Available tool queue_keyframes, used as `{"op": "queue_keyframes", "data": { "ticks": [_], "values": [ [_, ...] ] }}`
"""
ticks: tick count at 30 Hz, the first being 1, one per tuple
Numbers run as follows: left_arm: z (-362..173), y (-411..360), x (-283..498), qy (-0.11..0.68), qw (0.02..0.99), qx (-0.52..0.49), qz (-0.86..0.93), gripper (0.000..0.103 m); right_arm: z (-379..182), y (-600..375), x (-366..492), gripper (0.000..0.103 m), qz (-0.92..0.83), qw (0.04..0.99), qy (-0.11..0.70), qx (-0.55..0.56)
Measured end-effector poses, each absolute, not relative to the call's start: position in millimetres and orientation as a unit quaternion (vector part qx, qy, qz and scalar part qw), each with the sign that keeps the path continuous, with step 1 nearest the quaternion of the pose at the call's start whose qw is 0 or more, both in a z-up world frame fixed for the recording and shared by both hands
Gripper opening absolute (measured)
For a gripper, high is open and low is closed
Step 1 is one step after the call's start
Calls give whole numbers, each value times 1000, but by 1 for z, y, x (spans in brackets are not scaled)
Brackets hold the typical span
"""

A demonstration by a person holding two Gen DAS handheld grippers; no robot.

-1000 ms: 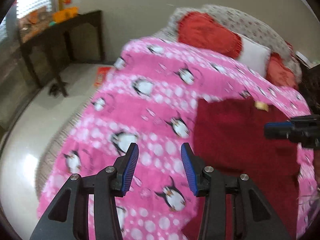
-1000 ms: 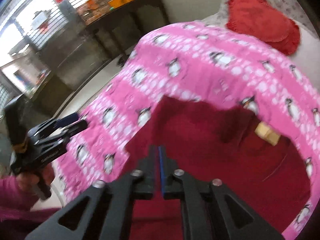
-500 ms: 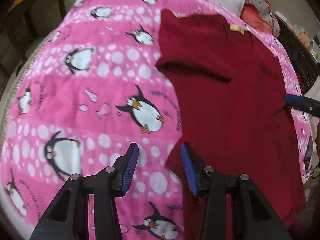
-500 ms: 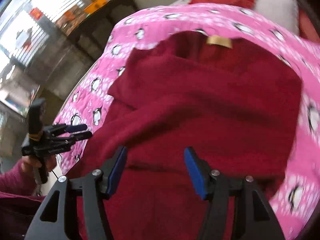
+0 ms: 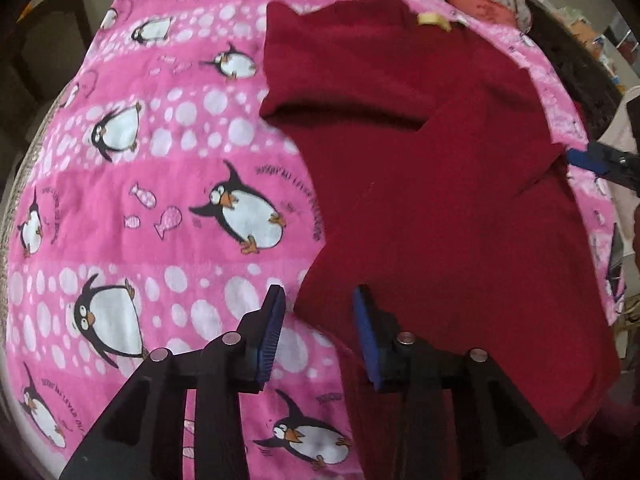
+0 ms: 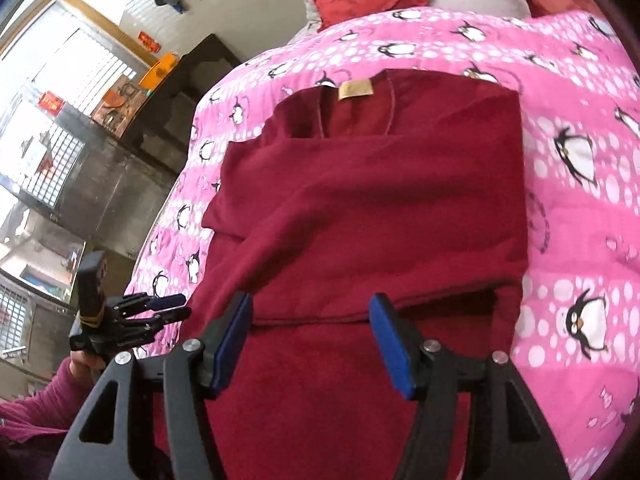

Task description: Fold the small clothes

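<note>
Left gripper (image 5: 318, 320) straddles the red garment's (image 5: 432, 184) near-left edge, jaws apart.

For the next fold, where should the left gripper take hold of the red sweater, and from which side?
Probably the sweater's near left hem corner, which lies flat between the left gripper's open pads. The gripper should come from the blanket side and slide one pad under the edge. That corner is a free edge; the sleeve higher up is already folded in.
</note>
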State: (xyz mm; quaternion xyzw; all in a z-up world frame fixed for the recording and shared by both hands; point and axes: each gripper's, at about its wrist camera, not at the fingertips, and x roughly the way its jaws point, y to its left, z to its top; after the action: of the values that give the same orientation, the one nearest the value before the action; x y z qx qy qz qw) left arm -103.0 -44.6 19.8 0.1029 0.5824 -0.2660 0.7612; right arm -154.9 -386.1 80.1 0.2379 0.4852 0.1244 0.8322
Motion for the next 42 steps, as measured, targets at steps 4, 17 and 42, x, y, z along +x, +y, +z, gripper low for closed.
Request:
{"op": "queue_keyframes", "data": {
  "ticks": [4,17,42],
  "values": [
    [19,-47,-102,582,763,91,-265,21,80,-387,-158,64,124,833,482,240],
    [127,-85,-66,457,826,103,-312,0,91,-467,-153,73,-91,877,408,236],
    [60,-126,40,503,829,99,-223,0,86,-518,-143,63,-119,874,388,269]
  ]
}}
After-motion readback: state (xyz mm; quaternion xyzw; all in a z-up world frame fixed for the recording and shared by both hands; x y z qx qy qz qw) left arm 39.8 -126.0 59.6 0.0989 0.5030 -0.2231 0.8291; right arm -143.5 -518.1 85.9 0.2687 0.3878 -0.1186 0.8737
